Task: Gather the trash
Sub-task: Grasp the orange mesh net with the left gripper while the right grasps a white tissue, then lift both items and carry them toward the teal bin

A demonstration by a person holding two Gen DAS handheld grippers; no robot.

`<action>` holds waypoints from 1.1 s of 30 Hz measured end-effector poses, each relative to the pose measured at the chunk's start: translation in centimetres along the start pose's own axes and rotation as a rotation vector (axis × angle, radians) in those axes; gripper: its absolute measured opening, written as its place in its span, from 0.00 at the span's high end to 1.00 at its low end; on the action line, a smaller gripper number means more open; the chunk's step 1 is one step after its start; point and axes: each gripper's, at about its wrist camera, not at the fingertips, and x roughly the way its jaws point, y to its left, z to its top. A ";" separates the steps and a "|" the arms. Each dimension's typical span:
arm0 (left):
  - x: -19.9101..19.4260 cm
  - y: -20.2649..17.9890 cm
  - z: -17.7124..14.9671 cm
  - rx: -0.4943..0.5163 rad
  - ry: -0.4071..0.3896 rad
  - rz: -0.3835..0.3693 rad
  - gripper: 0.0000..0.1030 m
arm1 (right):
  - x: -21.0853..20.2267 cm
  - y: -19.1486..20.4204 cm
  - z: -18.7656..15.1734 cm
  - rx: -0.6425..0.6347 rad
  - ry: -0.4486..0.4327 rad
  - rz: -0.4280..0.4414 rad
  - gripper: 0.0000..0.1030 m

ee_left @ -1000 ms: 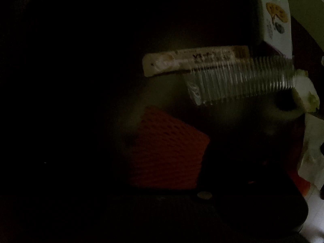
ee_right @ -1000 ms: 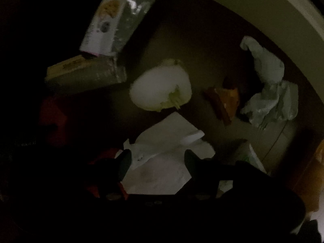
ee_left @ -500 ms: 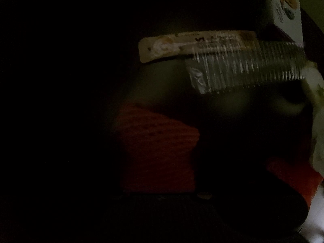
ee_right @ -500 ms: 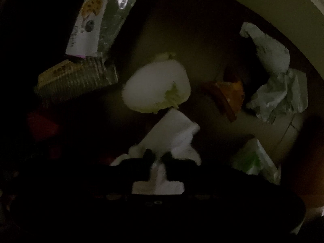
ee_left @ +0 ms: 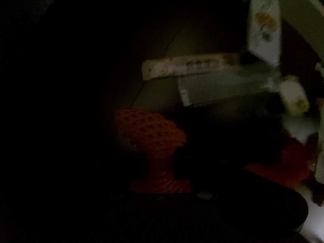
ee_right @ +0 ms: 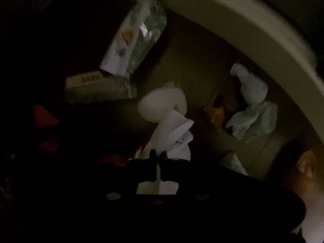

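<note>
Both views are very dark and blurred. In the left wrist view, the left gripper (ee_left: 160,168) pinches a piece of orange-red foam netting (ee_left: 150,135), a soft mesh with a diamond-holed texture; its jaws have just been closing, and the mesh is squeezed to a narrow waist between them and fans out above. Beyond it, on the dim olive surface (ee_left: 202,38), lies a long, flat, cream-coloured paper strip with dark print (ee_left: 188,65), and just beside it a clear ridged plastic tray (ee_left: 226,87). A white snack pouch with an orange picture (ee_left: 264,30) lies past their far end.

In the right wrist view, the right gripper (ee_right: 158,155) is pressed together on a crumpled white paper sheet (ee_right: 172,133); its jaws have just been closing, and a thin edge of paper shows between the dark fingers (ee_right: 152,156). The sheet rises in creased folds above them. Near it sits a pale, rounded, smooth lump with a greenish edge (ee_right: 160,105), whose material is unclear. Farther right lie a small orange-brown scrap (ee_right: 217,112) and a crushed pale plastic bag (ee_right: 253,109). A broad, pale curved rim (ee_right: 232,18) arcs across the top.
</note>
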 end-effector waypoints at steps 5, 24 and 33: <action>-6.1 -0.5 0.0 -0.018 -0.053 -0.029 0.81 | -5.4 1.4 -0.1 -0.044 -0.092 0.001 0.98; -32.5 0.1 -4.5 -0.051 -0.466 -0.093 0.81 | -28.2 9.1 -4.1 -0.217 -0.455 0.065 0.98; -43.5 1.9 -7.5 -0.050 -0.654 -0.104 0.81 | -37.5 12.6 -6.4 -0.335 -0.621 0.056 0.98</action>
